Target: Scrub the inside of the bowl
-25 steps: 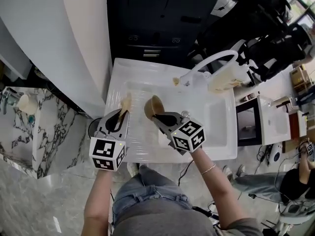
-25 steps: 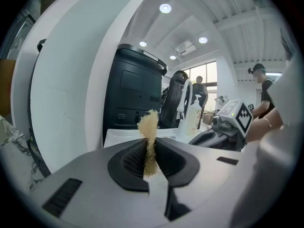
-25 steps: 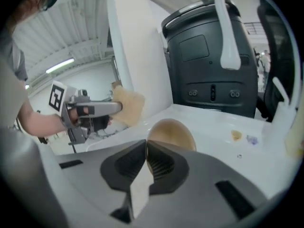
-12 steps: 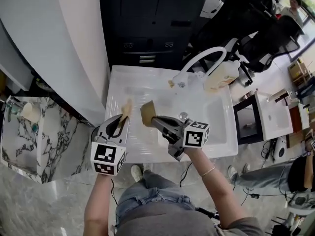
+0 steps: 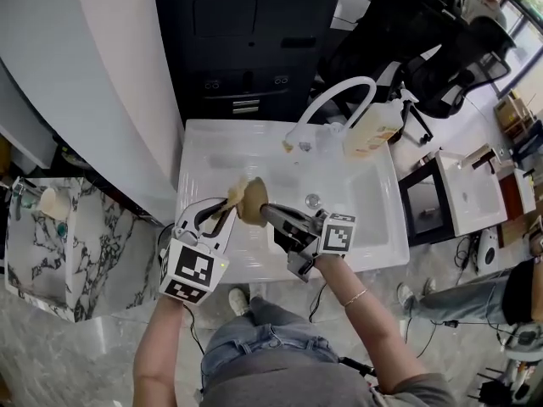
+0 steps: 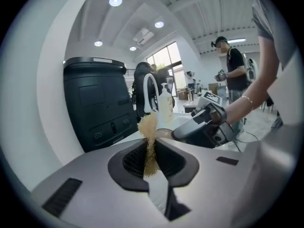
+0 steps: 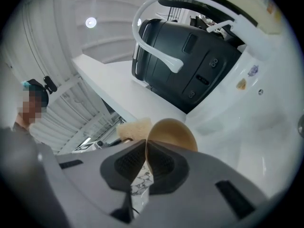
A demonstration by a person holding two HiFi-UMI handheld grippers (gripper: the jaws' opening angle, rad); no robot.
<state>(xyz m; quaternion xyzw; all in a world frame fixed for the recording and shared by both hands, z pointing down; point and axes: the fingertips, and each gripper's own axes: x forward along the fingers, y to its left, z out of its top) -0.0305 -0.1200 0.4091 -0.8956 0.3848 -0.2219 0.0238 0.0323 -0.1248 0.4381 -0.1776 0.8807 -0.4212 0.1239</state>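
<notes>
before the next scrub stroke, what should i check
1. Left gripper shut on the scrub pad: ok.
2. Right gripper shut on the rim of the bowl: ok.
3. Pad meeting the bowl: ok, they are together in the head view.
4. Pad against the bowl's inner face: cannot tell.
5. Bowl held above the sink: ok.
6. Faucet apart from both grippers: ok.

The scrubber point(image 7: 134, 128) now against the bowl point(image 7: 173, 132).
</notes>
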